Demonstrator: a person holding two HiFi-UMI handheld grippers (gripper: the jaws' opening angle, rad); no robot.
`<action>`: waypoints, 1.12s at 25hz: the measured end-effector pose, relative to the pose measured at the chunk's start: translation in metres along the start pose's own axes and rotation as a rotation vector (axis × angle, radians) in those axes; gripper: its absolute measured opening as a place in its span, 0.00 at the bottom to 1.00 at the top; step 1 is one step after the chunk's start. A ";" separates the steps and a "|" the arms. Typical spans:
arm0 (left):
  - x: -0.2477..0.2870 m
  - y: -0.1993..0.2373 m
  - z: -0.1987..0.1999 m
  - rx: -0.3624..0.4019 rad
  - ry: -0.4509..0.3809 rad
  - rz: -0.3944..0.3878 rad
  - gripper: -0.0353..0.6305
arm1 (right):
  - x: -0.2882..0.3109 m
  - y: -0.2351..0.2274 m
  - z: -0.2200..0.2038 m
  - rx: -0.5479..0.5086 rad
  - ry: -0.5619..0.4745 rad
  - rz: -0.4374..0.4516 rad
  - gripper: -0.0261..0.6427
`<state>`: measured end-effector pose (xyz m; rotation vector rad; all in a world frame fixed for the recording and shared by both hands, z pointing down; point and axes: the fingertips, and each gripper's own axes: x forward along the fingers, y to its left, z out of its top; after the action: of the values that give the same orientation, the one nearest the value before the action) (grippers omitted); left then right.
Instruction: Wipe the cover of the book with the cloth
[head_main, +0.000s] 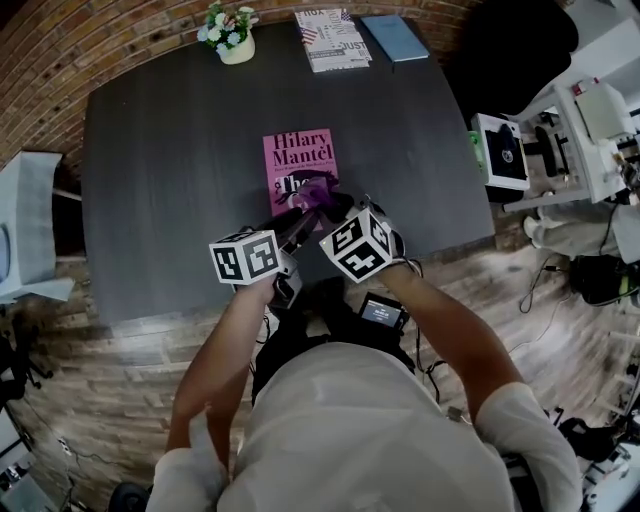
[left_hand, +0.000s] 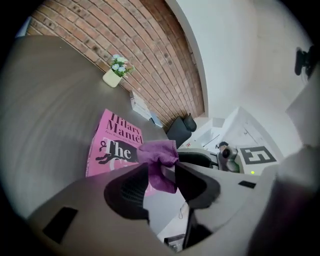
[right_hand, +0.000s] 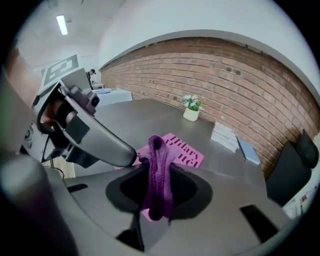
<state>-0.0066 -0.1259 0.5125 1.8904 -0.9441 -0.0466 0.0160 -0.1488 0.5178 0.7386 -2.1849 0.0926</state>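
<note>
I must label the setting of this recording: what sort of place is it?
Probably an office or lab meeting room, not a home: a large dark table beside a brick wall, a black office chair at its end, and a white bench loaded with equipment to one side.

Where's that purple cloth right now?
In the head view the purple cloth hangs mid-frame over the lower half of the pink book, pinched by the right gripper, beside the left gripper.

Tbl (head_main: 150, 200): book (head_main: 298, 160), flowerpot (head_main: 236, 46), mag (head_main: 332, 40), notebook (head_main: 394, 37).
</note>
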 end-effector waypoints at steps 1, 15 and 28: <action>-0.002 0.002 0.002 -0.017 -0.010 0.000 0.30 | 0.002 0.002 0.003 -0.010 -0.003 -0.008 0.20; -0.021 0.013 0.017 -0.182 -0.114 -0.049 0.38 | 0.020 0.046 0.026 -0.230 -0.020 -0.030 0.22; -0.036 0.033 0.027 -0.179 -0.150 -0.060 0.40 | 0.018 0.086 0.043 0.039 -0.124 0.243 0.40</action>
<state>-0.0622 -0.1302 0.5115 1.7672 -0.9508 -0.3032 -0.0684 -0.0989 0.5173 0.5082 -2.3900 0.2194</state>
